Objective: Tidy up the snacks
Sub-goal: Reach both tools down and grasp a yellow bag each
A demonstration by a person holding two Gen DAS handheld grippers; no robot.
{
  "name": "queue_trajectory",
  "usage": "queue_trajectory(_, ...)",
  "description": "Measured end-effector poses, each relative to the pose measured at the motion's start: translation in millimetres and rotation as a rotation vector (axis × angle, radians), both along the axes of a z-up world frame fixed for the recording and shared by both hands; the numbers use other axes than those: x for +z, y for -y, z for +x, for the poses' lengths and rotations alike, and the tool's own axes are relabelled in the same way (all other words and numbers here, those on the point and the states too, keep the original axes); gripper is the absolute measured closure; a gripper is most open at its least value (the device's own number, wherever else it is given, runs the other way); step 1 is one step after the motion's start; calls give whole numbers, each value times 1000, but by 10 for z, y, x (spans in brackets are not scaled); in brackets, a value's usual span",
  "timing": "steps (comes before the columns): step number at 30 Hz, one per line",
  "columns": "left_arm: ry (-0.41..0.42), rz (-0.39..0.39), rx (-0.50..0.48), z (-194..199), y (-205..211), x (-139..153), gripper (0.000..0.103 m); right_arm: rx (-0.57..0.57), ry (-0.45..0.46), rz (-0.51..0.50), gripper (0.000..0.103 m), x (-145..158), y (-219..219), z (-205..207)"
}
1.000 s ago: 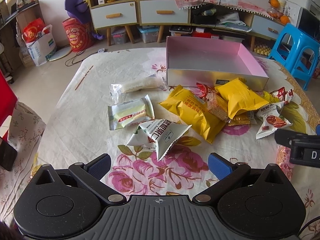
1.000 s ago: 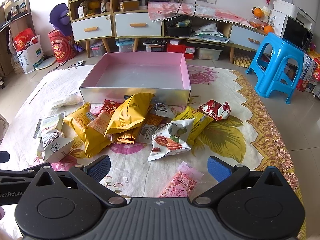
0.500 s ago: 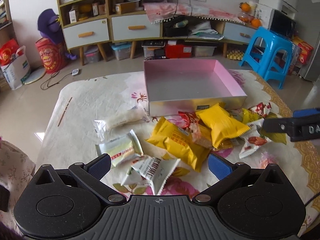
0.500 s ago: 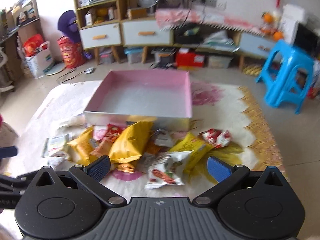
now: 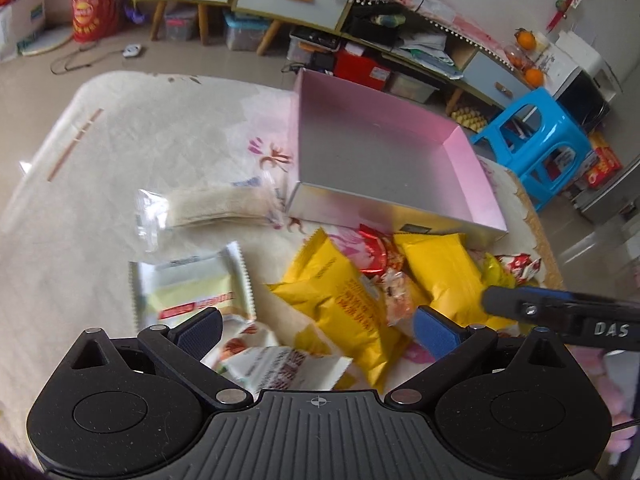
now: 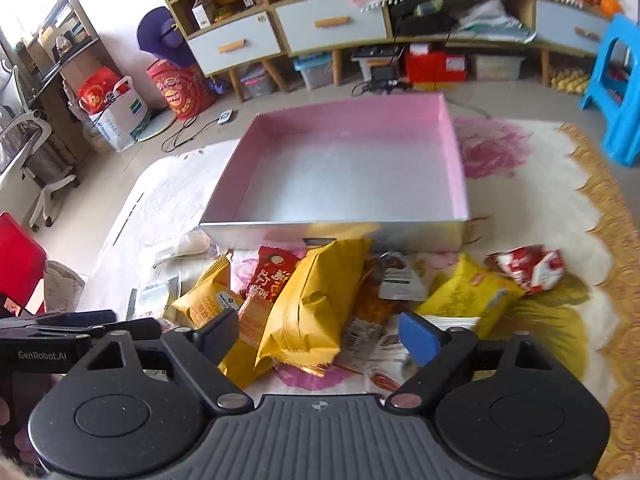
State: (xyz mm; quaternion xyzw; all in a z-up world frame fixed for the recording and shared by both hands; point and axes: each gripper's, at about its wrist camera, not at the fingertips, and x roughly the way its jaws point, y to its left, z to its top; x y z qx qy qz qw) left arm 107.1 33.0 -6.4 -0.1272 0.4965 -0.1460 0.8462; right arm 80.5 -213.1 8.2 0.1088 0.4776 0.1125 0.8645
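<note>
The left hand-held gripper hangs tilted down over the near side of the snack pile with its jaws wide apart and nothing between the pads; a white packet with red print lies just under it on the flowered cloth of the desk. The right hand-held gripper is angled down over the middle of the pile, its jaws parted but just now narrowing, with the large yellow bag lying between the blue fingertips and not yet pressed by either pad.

The snacks sit in a loose heap on the desk, just in front of the shallow pink box, whose silver front wall touches or nearly touches the nearest packets. The box holds nothing. In the heap: a second yellow bag, a red packet, a smaller yellow packet to the right and a red-and-white wrapper beyond it. Off to the left, apart from the heap, lie a clear bag of pale wafers and a silver-edged pale green packet (both flat on the cloth). A blue plastic stool stands on the floor past the desk's far right corner.
</note>
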Motion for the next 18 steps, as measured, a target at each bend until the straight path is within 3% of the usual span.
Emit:
queue_trajectory(7, -75, -81, 6, 212, 151, -210, 13, -18, -35, 88, 33, -146, 44, 147)
queue_trajectory(13, -119, -137, 59, 313, 133, -384, 29, -31, -65, 161, 44, -299, 89, 208)
queue_trajectory(18, -124, -166, 109, 318, 48, -473, 52, -40, -53, 169, 49, -372, 72, 207)
